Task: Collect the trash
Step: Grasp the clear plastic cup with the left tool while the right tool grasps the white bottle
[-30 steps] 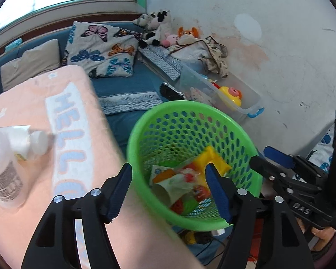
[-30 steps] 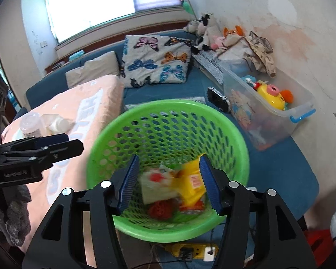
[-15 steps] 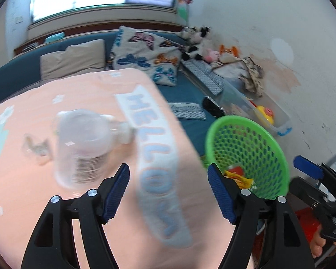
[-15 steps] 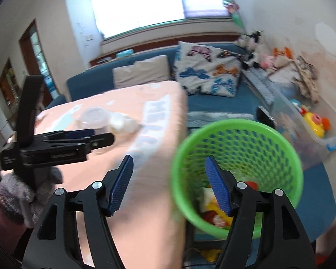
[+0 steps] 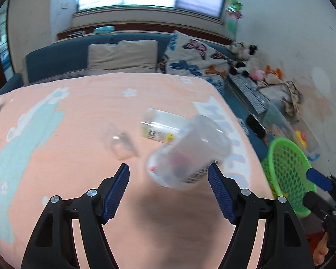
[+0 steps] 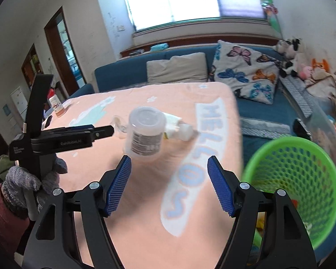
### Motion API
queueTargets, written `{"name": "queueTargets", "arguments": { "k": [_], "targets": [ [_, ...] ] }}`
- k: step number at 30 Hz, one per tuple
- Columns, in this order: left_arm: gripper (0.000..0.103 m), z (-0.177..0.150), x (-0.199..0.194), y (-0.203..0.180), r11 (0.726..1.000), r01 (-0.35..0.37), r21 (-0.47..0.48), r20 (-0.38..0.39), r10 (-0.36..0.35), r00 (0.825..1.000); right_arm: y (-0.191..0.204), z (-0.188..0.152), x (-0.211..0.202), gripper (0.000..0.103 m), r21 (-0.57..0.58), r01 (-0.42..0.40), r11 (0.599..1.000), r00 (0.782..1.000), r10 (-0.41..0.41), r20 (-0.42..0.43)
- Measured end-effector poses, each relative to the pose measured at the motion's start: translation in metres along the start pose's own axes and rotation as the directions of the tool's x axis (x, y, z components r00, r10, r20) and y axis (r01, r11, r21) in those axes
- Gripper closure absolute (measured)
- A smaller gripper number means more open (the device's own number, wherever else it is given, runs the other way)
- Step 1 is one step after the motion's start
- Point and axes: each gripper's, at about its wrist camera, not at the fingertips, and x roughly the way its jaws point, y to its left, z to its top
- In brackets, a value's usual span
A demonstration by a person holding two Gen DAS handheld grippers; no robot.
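On the peach-pink cloth (image 5: 82, 121) covering the surface stands a translucent plastic jar (image 6: 145, 132) with a round lid and a white label bearing a barcode and small print too blurred to read; it sits upright in the right wrist view and shows as a motion-smeared tub (image 5: 188, 154) in the left wrist view. Just behind it, touching or nearly so, lies a white tube-shaped bottle (image 6: 178, 127) on its side, whose yellow-green label (image 5: 156, 133) cannot be read. Near these, toward the left, rests a small crumpled piece of clear plastic (image 5: 121, 143). Large pale-blue letters printed on the cloth's white band spell "HELLO" (image 6: 203, 139), with further letters running toward the camera. Both sets of tongs are spread wide and hold nothing: the left tongs (image 5: 169, 192) frame the jar from above, and the right tongs (image 6: 169, 182) hover over the cloth just short of it. From the right wrist view, the side of the left tongs' body reads "GenRobot.AI" (image 6: 72, 143), held by a hand in a grey knitted glove (image 6: 22, 183). Beside the surface's right edge stands a green perforated basket (image 6: 295, 188) with scraps inside. Beyond are a blue sofa (image 6: 127, 71), a butterfly-print pillow (image 6: 244, 71) and stuffed toys (image 6: 291, 53).
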Motion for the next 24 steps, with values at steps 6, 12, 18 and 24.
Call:
{"name": "queueTargets", "arguments": {
  "k": [6, 12, 18, 24],
  "targets": [
    [0.033, 0.011, 0.008, 0.037, 0.997, -0.051, -0.05, -0.007, 0.051, 0.999, 0.023, 0.013, 0.044, 0.026, -0.035, -0.044, 0.998, 0.999, 0.043, -0.024],
    [0.033, 0.023, 0.027, 0.068, 0.99, -0.09, -0.105, -0.032, 0.087, 0.996, 0.03, 0.024, 0.082, 0.018, -0.024, -0.073, 0.997, 0.997, 0.072, -0.038],
    [0.031, 0.035, 0.055, 0.088, 0.984, -0.089, -0.156, -0.073, 0.079, 0.994, 0.028, 0.031, 0.117, 0.015, -0.012, -0.062, 0.998, 0.996, 0.061, -0.064],
    [0.03, 0.038, 0.082, 0.087, 0.985, -0.066, -0.157, -0.111, 0.049, 0.993, 0.02, 0.032, 0.137, 0.014, 0.041, -0.082, 0.996, 0.993, 0.085, -0.084]
  ]
}}
